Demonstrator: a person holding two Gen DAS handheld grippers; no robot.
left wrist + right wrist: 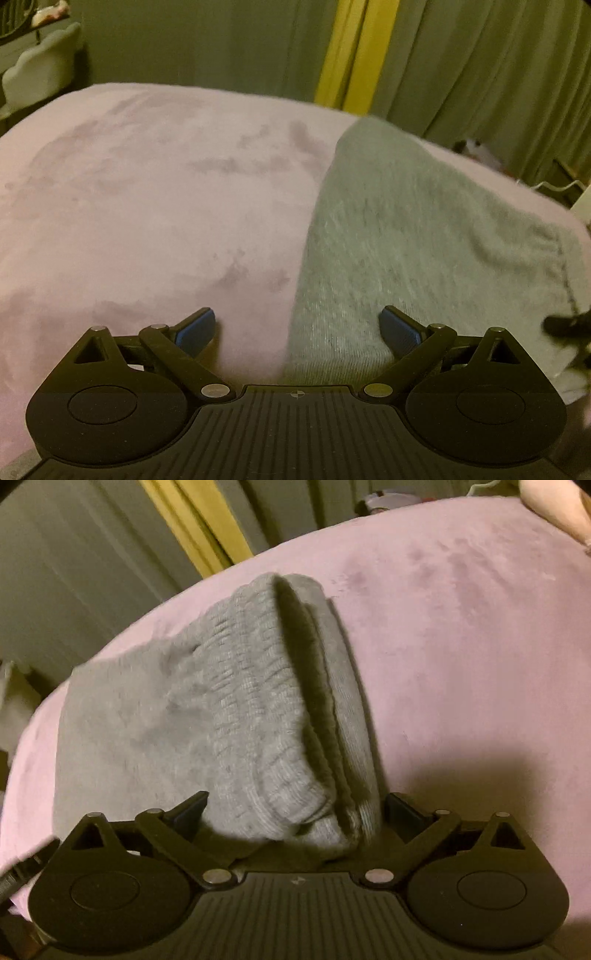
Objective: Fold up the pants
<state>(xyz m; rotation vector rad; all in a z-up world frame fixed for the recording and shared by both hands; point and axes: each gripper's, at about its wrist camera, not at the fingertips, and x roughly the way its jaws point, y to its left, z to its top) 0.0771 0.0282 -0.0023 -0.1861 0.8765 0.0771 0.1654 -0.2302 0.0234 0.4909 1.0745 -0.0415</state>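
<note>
My left gripper (297, 330) has its jaws spread wide with nothing between them; its 2 blue pads (195, 330) hang just above the bed, straddling the near left edge of the grey pants (406, 251). My right gripper (295, 814) is also spread wide, and the ribbed waistband (258, 701) end of the pants sits in the gap between its fingers, but I can't see either finger pressing the cloth. From the right wrist view the pants (147, 720) lie folded lengthwise, with layered edges stacked along their right side. They rest on a pink blanket (147, 203) that covers the bed, toward its right side in the left wrist view. Beyond the bed hang grey curtains (221, 40) with a yellow strip (351, 51) between them.
</note>
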